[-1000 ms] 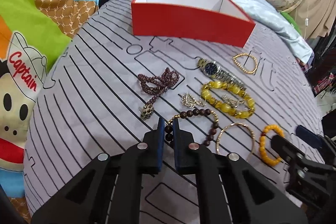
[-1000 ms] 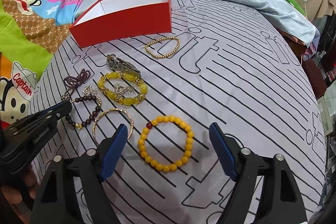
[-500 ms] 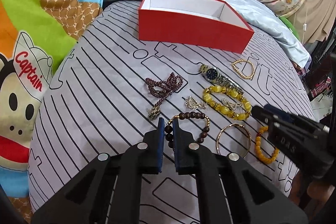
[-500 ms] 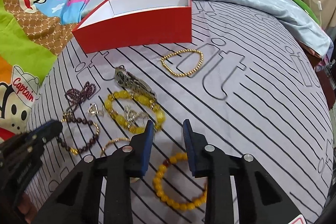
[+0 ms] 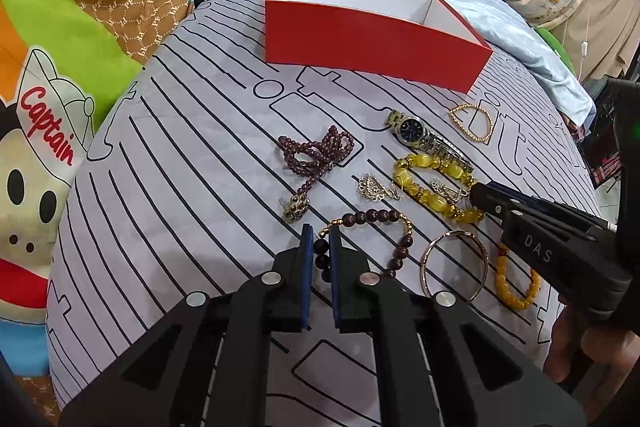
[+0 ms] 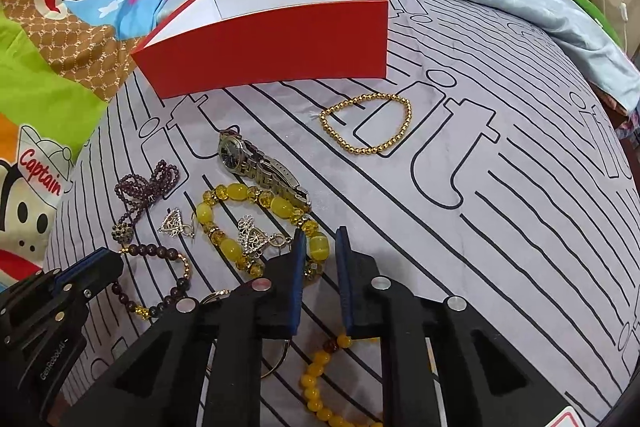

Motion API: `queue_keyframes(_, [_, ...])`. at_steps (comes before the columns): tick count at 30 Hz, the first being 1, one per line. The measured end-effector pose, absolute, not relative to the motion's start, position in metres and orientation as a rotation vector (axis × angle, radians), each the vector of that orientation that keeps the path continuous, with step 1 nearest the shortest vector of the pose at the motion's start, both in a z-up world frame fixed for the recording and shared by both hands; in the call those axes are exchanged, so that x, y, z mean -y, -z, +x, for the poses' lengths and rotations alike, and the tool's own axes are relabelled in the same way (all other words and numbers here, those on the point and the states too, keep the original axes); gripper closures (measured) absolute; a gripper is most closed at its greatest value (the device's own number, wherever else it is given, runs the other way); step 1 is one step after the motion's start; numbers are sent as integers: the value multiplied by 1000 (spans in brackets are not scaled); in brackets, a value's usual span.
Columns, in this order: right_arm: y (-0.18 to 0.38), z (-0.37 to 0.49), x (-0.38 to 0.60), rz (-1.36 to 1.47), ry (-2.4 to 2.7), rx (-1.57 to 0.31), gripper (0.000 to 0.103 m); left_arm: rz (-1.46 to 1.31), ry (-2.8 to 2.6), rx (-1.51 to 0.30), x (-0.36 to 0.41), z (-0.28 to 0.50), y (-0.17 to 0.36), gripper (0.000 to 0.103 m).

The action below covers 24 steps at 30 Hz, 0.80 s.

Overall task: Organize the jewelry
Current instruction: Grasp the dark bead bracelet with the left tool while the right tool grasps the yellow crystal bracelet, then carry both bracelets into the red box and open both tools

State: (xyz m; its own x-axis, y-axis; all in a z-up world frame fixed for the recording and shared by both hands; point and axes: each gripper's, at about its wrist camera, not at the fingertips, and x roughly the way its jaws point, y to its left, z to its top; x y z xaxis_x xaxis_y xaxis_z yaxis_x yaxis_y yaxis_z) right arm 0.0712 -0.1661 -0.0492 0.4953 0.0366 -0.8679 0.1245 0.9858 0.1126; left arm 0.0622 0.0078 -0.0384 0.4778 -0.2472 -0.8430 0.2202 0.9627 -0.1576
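Observation:
Jewelry lies on the grey striped cloth before an open red box [image 5: 372, 39] [image 6: 272, 47]. My left gripper [image 5: 319, 239] [image 6: 108, 261] is shut on the near end of a dark brown bead bracelet [image 5: 376, 217] [image 6: 160, 251], with beads showing between its pads. My right gripper [image 6: 320, 243] [image 5: 476, 191] is closing its jaws around a bead of the chunky yellow bracelet [image 6: 236, 193] [image 5: 424, 187]. Under the right gripper lie an orange bead bracelet [image 6: 320, 379] [image 5: 516, 287] and a gold bangle [image 5: 454, 267].
A steel watch [image 5: 412, 131] [image 6: 256, 163], a thin gold bead bracelet [image 6: 368, 123], a purple bead necklace [image 5: 316, 155] and silver earrings [image 5: 374, 187] [image 6: 252, 239] lie between the grippers and the box. Cartoon bedding rises at the left, a pale blue quilt behind the box.
The right gripper has moved forward from the orange bead bracelet to the chunky yellow one, and its jaws have gone from wide to nearly closed. The left gripper has stayed put.

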Motion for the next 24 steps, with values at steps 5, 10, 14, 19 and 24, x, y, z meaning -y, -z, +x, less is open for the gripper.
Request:
queue_keyframes(5, [43, 68, 167, 198, 33, -1033, 94, -34, 294, -1030, -7, 61, 38, 96])
queue_keyframes(10, [24, 63, 166, 218, -3, -991, 94, -41, 309, -1015, -7, 58, 31, 96])
queue_keyframes(14, [6, 58, 161, 225, -38, -955, 94, -41, 313, -1001, -6, 54, 25, 96])
queue_keyframes(19, [-17, 49, 155, 224, -68, -909, 94, -42, 325, -983, -6, 48, 16, 96])
queue_keyframes(24, [-42, 38, 152, 217, -84, -868, 94, -44, 338, -960, -5, 43, 3, 96])
